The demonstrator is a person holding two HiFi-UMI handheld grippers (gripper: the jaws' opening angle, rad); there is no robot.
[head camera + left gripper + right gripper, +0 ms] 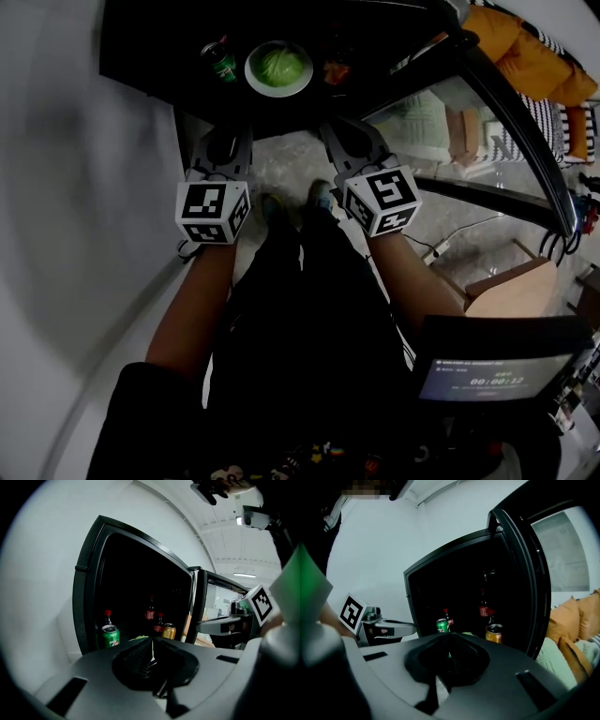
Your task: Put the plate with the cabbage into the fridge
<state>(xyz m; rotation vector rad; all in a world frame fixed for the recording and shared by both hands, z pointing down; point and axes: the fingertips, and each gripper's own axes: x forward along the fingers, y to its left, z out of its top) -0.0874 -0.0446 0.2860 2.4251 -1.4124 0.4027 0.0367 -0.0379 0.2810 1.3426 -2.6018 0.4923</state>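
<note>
Starting at the left gripper [227, 141]: pressed together, nothing pinched, just a hairline slit between the pads in its own view. Same story for the right gripper [345, 136], closed up and empty. Both side by side just outside the open fridge [141, 37], aimed in at the shelf, touching nothing.

Further out: plate [249, 70] with the cabbage [281, 66] already down flat on the fridge shelf, tucked between a green can [221, 64] on the left and an orange can [494, 633] on the right. Near both, though can't say for sure whether touching. Well apart from the grippers, straight ahead and roughly centred between them. Couple of red-capped bottles [151, 612] deeper in.

So, pretty much looks like the placing step is done and the plate let go. Guessing only the door [525, 127] left, standing wide open on the right. Probably calls for a nudge on its edge from the right gripper, no need to spread the jaws.
</note>
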